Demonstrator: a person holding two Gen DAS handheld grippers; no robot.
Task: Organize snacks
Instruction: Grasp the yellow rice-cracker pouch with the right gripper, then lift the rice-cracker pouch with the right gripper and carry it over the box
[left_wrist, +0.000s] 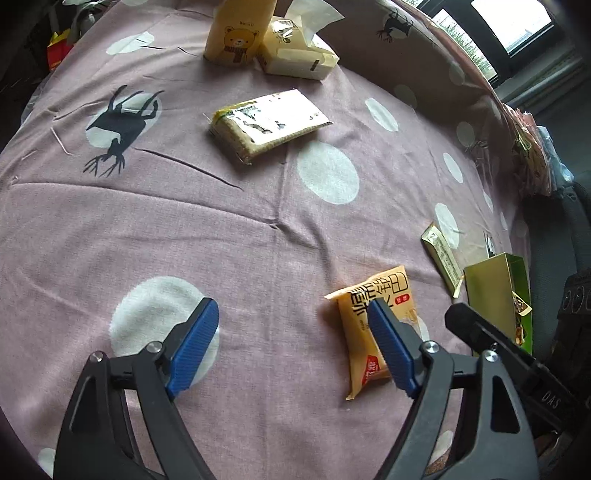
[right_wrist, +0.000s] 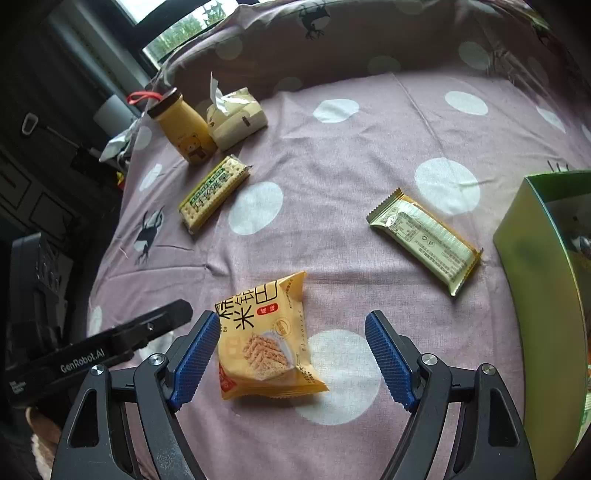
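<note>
An orange cracker packet (right_wrist: 264, 341) lies flat on the pink spotted cloth, between the fingers of my open right gripper (right_wrist: 291, 356), nearer the left finger; it also shows in the left wrist view (left_wrist: 373, 325). My left gripper (left_wrist: 295, 343) is open and empty above bare cloth, left of that packet. A pale green wafer bar (right_wrist: 424, 242) (left_wrist: 441, 258) lies to the right. A biscuit pack (right_wrist: 212, 192) (left_wrist: 266, 123) lies farther back. A green box (right_wrist: 543, 280) (left_wrist: 498, 291) stands open at the right.
A yellow bear bottle (right_wrist: 183, 127) (left_wrist: 238, 31) and a tissue pack (right_wrist: 236, 114) (left_wrist: 295, 51) stand at the back. The cloth-covered backrest (right_wrist: 369, 40) rises behind. Dark furniture and a window lie beyond the left edge. The other gripper's black body (right_wrist: 92, 354) sits at lower left.
</note>
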